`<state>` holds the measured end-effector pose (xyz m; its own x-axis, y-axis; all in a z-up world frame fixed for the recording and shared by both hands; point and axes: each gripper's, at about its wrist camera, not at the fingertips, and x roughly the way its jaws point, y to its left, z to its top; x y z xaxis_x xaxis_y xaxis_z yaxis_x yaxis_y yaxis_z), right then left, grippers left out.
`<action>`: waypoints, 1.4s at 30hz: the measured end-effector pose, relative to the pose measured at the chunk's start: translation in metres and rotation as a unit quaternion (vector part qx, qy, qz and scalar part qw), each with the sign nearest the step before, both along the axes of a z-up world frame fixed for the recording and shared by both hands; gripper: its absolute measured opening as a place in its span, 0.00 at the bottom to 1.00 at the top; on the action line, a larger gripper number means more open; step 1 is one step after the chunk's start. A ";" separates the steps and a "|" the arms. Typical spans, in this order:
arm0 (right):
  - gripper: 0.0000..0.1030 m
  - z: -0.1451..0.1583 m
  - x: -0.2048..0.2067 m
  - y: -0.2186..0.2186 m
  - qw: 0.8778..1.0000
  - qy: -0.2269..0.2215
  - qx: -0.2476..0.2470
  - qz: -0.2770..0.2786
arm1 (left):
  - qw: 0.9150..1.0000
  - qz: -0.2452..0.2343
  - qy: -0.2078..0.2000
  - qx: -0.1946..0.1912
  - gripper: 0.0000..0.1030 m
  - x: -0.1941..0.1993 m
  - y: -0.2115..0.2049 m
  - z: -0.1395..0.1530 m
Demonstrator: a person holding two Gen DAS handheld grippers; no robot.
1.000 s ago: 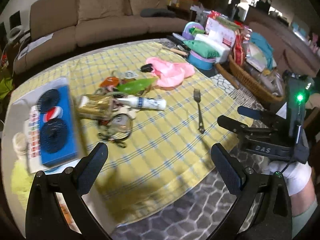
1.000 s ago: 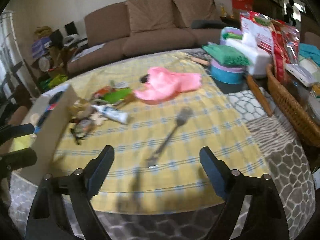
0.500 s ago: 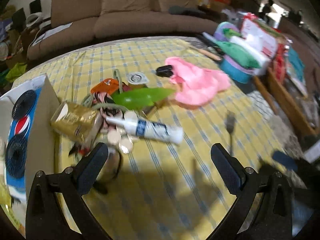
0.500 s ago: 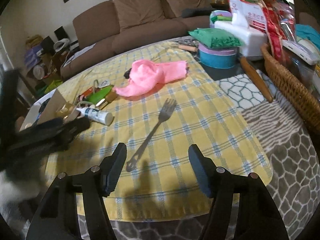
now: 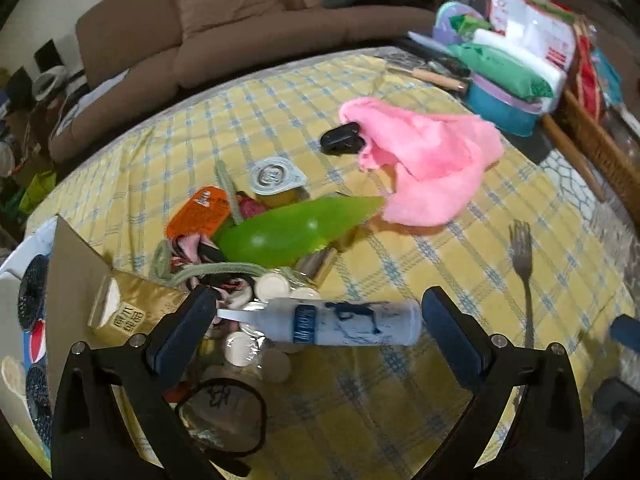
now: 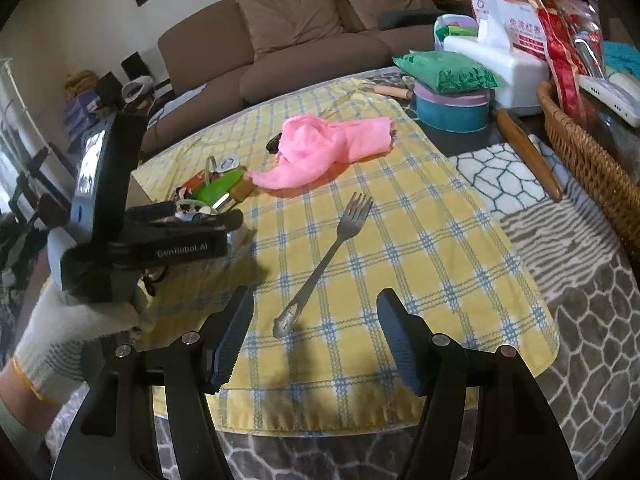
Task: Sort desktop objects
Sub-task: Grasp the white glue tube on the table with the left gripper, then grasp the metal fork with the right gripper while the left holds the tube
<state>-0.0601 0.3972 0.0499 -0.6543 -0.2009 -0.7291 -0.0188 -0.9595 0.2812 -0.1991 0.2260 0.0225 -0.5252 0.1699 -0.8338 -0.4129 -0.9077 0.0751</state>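
Your left tongs [image 5: 316, 324] stand wide apart and hold nothing; the white tube [image 5: 336, 323] lies crosswise between their pads, long axis running from 9 to 3 o'clock, its thin nozzle pointing toward 9 and its flat end toward 3. I cannot tell whether either pad touches it. Just past the tube, toward 12 o'clock, sits the clutter: round white caps [image 5: 272, 286], a gold packet [image 5: 128, 304] at 10 o'clock, a green pod-shaped piece [image 5: 292, 232] slanting up toward 1 o'clock, an orange tag [image 5: 198, 212] and a foil-lidded cup [image 5: 274, 178]. Farther out lies the pink cloth [image 5: 424, 160], with a small black object [image 5: 340, 140] at its left edge.

Your right tongs [image 6: 314, 334] are half spread and empty, hanging above the yellow checked surface [image 6: 440, 264]. The fork [image 6: 328, 254] lies just ahead of them, long axis from 7 to 1 o'clock, tines pointing toward 1, handle end nearest the tongs. At 9 o'clock in this view your gloved left hand [image 6: 76, 328] grips the other tool.
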 end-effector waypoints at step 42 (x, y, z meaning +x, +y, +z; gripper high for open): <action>0.09 -0.039 -0.040 -0.032 0.997 -0.035 0.065 0.037 | 0.994 -0.037 -0.043 0.093 0.21 0.127 -0.054 -0.005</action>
<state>-0.1006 0.3651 0.0113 -0.5884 -0.1476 -0.7950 0.0377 -0.9871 0.1554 -0.0718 0.1716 0.0171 -0.4340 0.3605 -0.8257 -0.4774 -0.8693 -0.1286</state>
